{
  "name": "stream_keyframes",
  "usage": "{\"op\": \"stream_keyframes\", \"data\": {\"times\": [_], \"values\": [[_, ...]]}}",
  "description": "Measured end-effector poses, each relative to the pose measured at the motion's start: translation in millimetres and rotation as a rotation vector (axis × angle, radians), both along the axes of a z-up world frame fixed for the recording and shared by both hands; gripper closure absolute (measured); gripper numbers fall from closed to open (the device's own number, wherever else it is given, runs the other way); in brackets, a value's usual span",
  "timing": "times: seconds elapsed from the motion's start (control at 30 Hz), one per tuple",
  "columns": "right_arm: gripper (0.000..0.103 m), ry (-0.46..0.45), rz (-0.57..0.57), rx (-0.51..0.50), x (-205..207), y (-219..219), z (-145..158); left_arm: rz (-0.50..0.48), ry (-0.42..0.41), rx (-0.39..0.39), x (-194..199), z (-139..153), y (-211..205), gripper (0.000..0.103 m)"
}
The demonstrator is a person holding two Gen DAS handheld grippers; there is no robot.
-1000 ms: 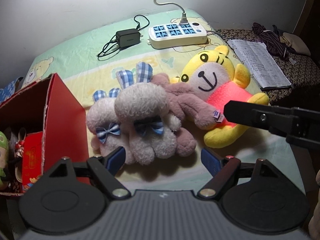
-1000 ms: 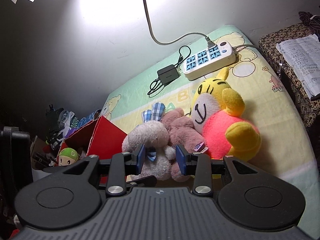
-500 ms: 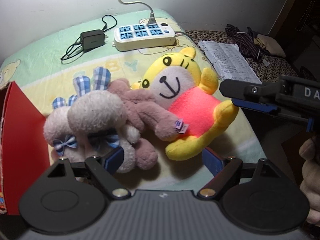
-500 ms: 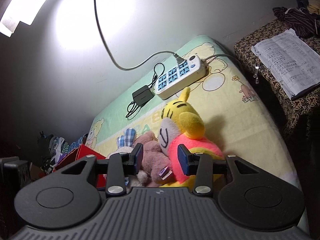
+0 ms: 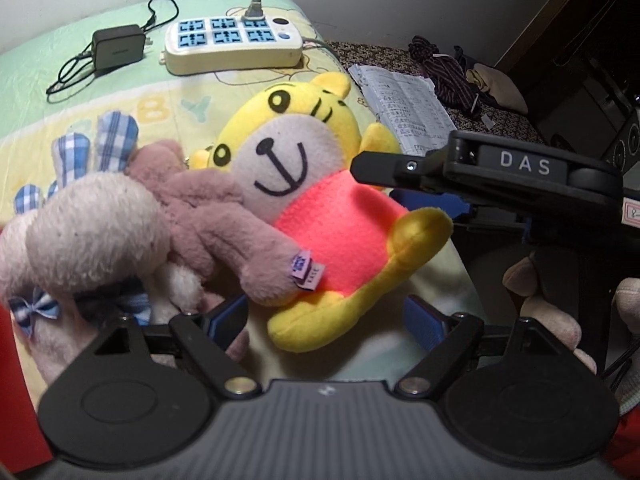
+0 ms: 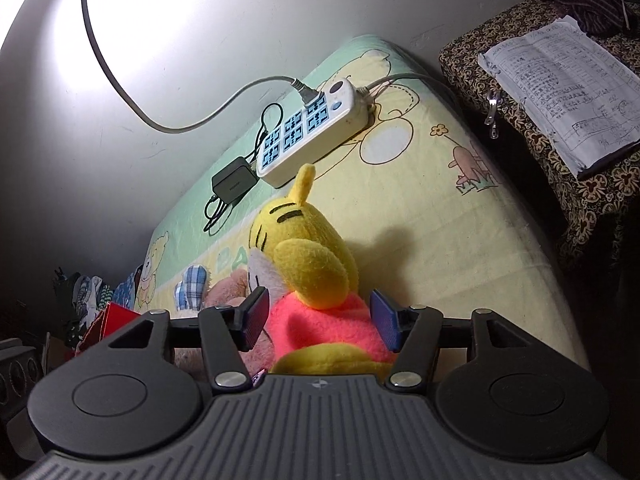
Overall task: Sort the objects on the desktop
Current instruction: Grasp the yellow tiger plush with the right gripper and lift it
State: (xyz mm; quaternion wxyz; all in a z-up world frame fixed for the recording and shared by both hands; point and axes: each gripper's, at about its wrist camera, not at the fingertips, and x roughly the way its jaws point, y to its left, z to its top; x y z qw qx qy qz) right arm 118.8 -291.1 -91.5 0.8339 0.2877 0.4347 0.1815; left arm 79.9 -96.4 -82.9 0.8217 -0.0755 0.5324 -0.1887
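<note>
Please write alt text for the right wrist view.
The open right gripper straddles the pink body of a yellow tiger plush lying on a cartoon-print sheet. Behind it, near the wall, lie a white power strip and a black charger.

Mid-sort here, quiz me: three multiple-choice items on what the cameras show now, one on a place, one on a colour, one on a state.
1. Where does the power strip lie?
A. In the red box
B. On the sheet beyond the tiger toy's head
C. On the open notebook

2. What colour is the tiger toy's shirt?
A. Pink
B. Blue
C. Green

3. How does the right gripper stand?
A. Shut on the charger
B. Open, a pad on each side of the tiger toy's body
C. Shut and empty, away from the toys

Answers:
1 B: the left wrist view shows the strip on the sheet past the toy's head, with the charger beside it.
2 A: the body between the yellow arms is bright pink in both views.
3 B: the right wrist view shows the blue pads apart with the pink body between them.
</note>
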Motion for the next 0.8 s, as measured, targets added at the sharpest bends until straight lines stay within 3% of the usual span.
{"op": "stream_keyframes", "data": {"times": [0.27,0.53,0.8], "values": [[0.04,0.055,0.033,0.029,20,12,-22,0.005,0.067,-0.034,16,-20,4,0.017],[0.058,0.104,0.015,0.139,15,-1,-27,-0.032,0.082,-0.048,17,-26,-4,0.017],[0.061,0.135,-0.034,0.166,-10,-20,-17,-0.095,0.07,-0.062,-1,-18,-16,0.018]]}}
